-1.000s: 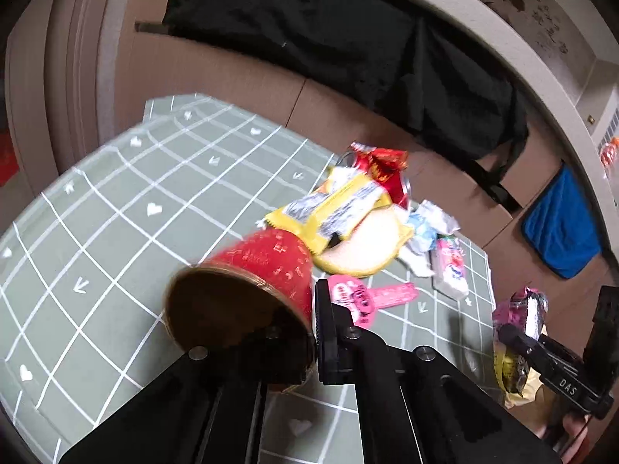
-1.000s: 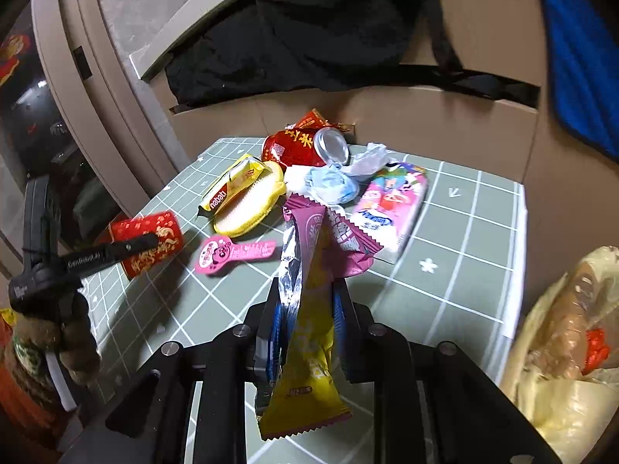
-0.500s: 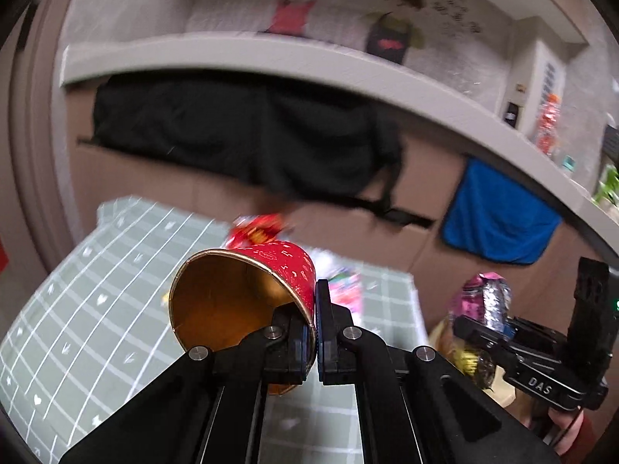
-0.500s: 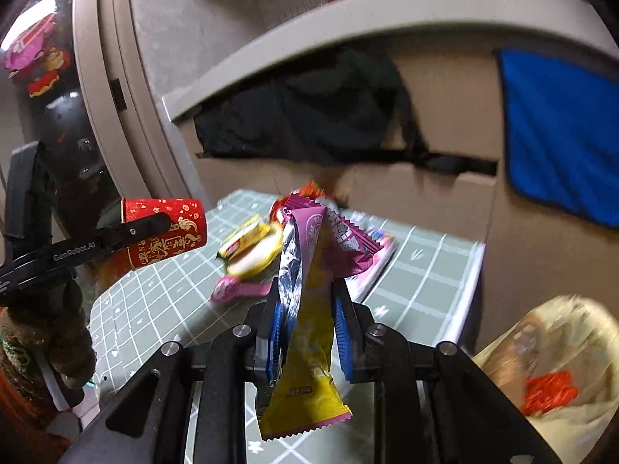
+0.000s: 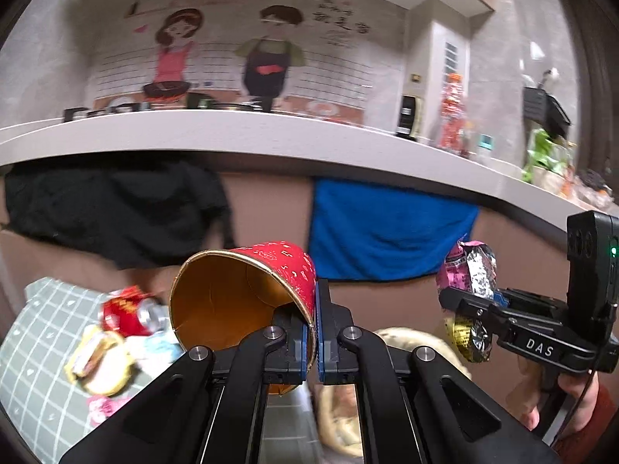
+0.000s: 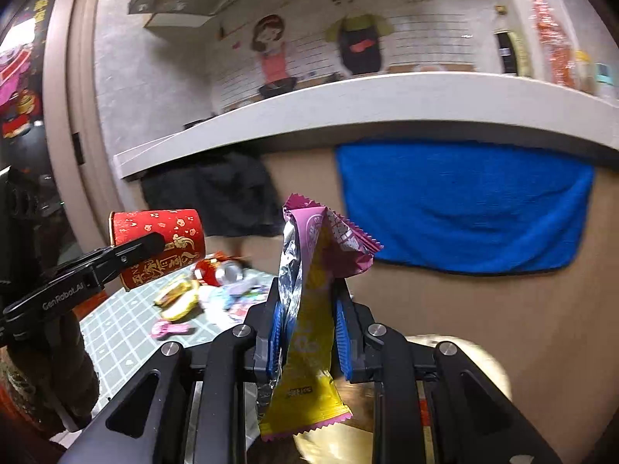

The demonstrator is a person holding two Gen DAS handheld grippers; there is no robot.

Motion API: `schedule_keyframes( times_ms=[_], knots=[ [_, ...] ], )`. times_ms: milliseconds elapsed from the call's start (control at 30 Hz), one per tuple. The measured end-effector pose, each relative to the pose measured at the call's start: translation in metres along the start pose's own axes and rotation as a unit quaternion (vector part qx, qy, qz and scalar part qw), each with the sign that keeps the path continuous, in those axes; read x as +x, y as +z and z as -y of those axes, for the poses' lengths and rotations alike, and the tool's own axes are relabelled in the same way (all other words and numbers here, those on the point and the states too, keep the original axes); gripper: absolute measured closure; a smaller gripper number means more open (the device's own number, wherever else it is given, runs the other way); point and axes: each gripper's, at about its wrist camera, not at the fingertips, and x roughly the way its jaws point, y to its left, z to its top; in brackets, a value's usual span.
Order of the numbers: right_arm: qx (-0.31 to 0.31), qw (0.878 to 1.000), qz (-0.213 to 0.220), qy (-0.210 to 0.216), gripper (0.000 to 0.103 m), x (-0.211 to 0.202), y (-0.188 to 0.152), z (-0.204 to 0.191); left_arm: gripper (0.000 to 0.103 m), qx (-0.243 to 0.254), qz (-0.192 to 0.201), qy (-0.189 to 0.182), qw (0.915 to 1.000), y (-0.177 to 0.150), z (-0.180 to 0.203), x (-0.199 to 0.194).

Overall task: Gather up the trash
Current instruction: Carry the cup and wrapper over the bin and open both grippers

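Left gripper point(image 5: 312, 332) pinches a red cup's point(image 5: 247, 301) rim (cup on its side). Right gripper point(image 6: 305, 328) clamps a wrapper point(image 6: 309, 309), perhaps above a blurred bag point(image 5: 390, 338).

Open air is seen ahead of both raised tools, bounded by the brown panel wall point(image 6: 445, 309) draped with a blue towel point(image 6: 464, 208) and black cloth point(image 5: 112, 216). The grey-green gridded mat point(image 5: 35, 371) is crowded at its far end by wrappers and a crushed red can point(image 5: 129, 313); its near squares are left bare.
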Motion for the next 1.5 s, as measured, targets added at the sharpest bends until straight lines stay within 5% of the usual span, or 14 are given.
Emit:
schedule_keyframes(
  times_ms=[333,833,1500],
  knots=[
    [0.015,0.998,0.010,-0.056,0.081,-0.025,-0.003,0.038,0.100,-0.001,-0.036,-0.045,0.9983,-0.009,0.036,0.035],
    [0.050,0.996,-0.020,-0.077,0.081,-0.013,-0.037,0.061,0.100,-0.015,-0.092,-0.096,0.9910,-0.047,0.057,0.069],
    [0.102,0.989,-0.059,-0.086,0.081,0.008,-0.068,0.095,0.100,-0.006,-0.143,-0.114,0.9831,-0.076,0.072,0.110]
  ],
)
